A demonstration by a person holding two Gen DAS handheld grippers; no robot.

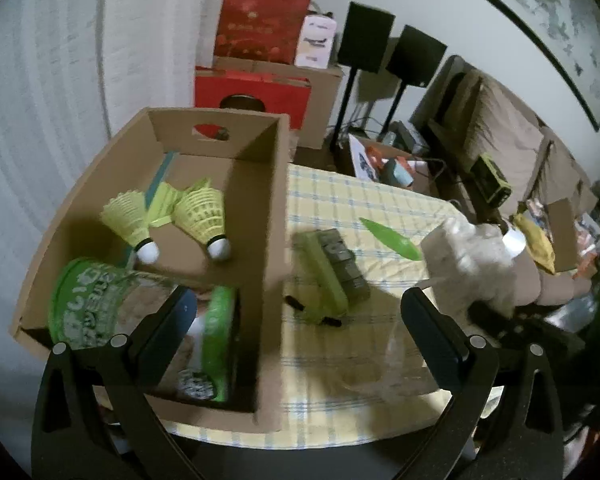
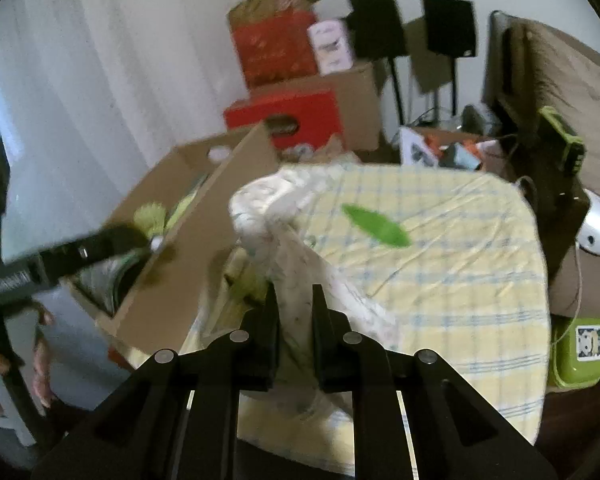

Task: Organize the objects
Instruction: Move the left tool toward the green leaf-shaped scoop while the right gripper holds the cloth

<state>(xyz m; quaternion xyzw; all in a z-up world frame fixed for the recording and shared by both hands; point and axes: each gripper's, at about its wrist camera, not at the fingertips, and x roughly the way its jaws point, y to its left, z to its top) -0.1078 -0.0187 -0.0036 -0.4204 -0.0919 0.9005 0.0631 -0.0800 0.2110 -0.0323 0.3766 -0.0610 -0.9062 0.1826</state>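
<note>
I am pinching the white cloth point(image 2: 300, 248) with my right fingers point(image 2: 296, 300), near the box point(image 1: 204, 160); my left fingers point(image 1: 296, 312) are spread.

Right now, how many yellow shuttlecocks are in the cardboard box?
2. Both lie on the floor of the cardboard box, side by side, white cork ends toward the camera: one shuttlecock on the left, the other shuttlecock to its right. More may be hidden behind the green-lidded tub.

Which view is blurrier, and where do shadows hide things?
Right wrist view: motion blur smears the white cloth in the right gripper. Left wrist view: sharper; shadow darkens the cardboard box near the green-lidded tub; fisheye bends both.
</note>
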